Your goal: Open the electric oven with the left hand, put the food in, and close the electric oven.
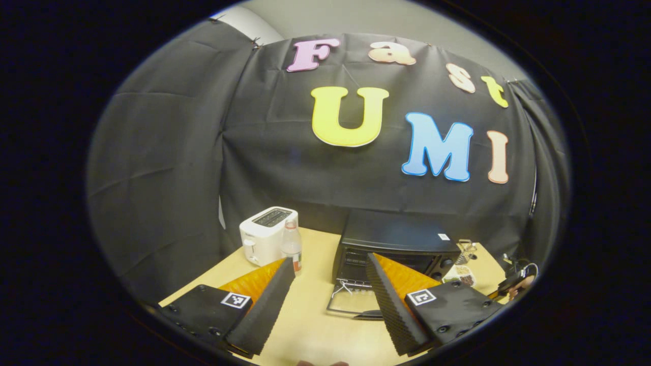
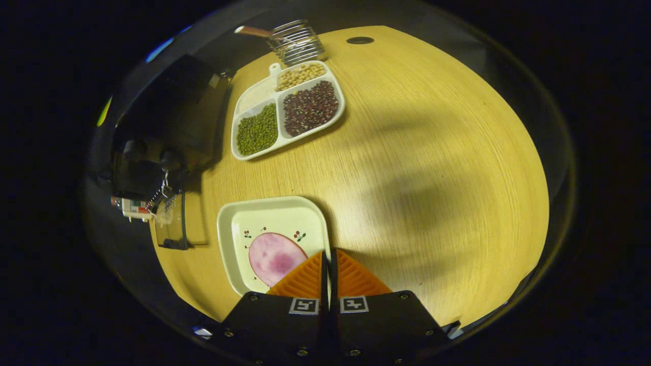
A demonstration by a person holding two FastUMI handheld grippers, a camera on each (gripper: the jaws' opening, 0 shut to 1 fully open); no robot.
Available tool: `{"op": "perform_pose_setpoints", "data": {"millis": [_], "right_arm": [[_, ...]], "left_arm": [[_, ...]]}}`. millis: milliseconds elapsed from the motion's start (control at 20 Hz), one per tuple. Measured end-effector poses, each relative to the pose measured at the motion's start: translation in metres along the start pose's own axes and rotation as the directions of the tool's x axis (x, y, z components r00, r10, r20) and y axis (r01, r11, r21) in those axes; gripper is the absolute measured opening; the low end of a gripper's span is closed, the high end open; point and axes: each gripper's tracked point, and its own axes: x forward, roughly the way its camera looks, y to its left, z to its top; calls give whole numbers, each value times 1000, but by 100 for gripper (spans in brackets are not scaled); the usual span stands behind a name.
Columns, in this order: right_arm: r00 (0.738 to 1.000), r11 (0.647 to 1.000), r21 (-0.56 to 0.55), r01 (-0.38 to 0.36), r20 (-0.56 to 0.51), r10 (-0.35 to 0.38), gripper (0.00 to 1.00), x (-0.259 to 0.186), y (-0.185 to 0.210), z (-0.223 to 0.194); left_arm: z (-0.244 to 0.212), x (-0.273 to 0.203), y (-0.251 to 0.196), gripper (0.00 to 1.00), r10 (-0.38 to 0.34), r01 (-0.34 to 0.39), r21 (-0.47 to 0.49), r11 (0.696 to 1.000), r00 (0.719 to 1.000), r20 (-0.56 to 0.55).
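Left gripper (image 1: 329, 264): fingers spread wide, nothing between them, held above the wooden table (image 1: 310, 325) and facing the electric oven (image 1: 394, 249). The oven door (image 1: 353, 305) lies folded down flat toward the gripper, so the opening step looks done.

Right gripper (image 2: 326, 259): pads pressed together on the near rim of the square plate (image 2: 277, 223), which sits on the table in front of the oven. The plate carries one round pink slice of ham (image 2: 277, 258), the food. Judged step: getting the plate up for carrying into the oven. Next move calls for a level lift so the slice does not slide, then a swing toward the oven mouth, clearing the lowered door.

Farther from the oven, on its right side: a divided tray of beans (image 2: 287, 109) and a wire holder (image 2: 296, 43). On its left side: a white toaster (image 1: 267, 234) and a small bottle (image 1: 291, 244).

Writing: square marker tags on the gripper bodies; a small sticker on the oven top, too small to read. No brand legible.
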Motion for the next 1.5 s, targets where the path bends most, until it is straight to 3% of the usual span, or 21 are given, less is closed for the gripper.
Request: {"op": "perform_pose_setpoints", "data": {"millis": [150, 350, 600, 650, 800, 900, 950, 1000, 1150, 1200, 1250, 1300, 1500], "right_arm": [[993, 986, 118, -119, 28, 117, 1, -12, 7, -8], [971, 930, 279, -239, 92, 222, 1, -32, 22, -18], [950, 878, 364, -310, 156, 271, 1, -42, 39, -40], [943, 866, 375, -331, 174, 285, 1, -47, 44, -43], [921, 833, 399, -383, 228, 315, 1, -62, 65, -57], [909, 805, 428, -411, 262, 324, 1, -70, 80, -64], [902, 791, 440, -425, 283, 327, 1, -74, 88, -67], [895, 777, 452, -438, 301, 329, 1, -78, 97, -70], [872, 729, 487, -481, 355, 338, 1, -86, 125, -77], [864, 716, 493, -494, 370, 341, 1, -86, 133, -80], [860, 710, 495, -500, 382, 339, 1, -88, 141, -82], [858, 708, 497, -502, 392, 333, 1, -88, 150, -83], [849, 690, 511, -513, 420, 321, 1, -82, 182, -81]], "left_arm": [[11, -3, 1, 100, -1, 1, 20, 1000, 1000, 24], [14, -4, -6, 100, -22, 21, 21, 1000, 999, 33], [20, -7, -17, 100, -66, 64, 33, 997, 997, 50], [22, -8, -17, 96, -74, 72, 38, 997, 996, 56], [28, -9, -18, 100, -95, 92, 41, 995, 993, 70], [30, -10, -17, 96, -106, 104, 39, 994, 991, 77], [30, -10, -15, 100, -113, 110, 38, 993, 991, 78], [32, -12, -12, 96, -118, 115, 35, 993, 990, 81], [39, -17, -2, 96, -132, 129, 37, 991, 986, 102], [42, -18, 3, 100, -135, 132, 41, 990, 985, 109], [45, -21, 7, 92, -139, 135, 45, 990, 983, 116], [49, -22, 11, 100, -142, 137, 51, 989, 982, 124], [62, -31, 20, 100, -169, 156, 91, 984, 973, 157]]}}
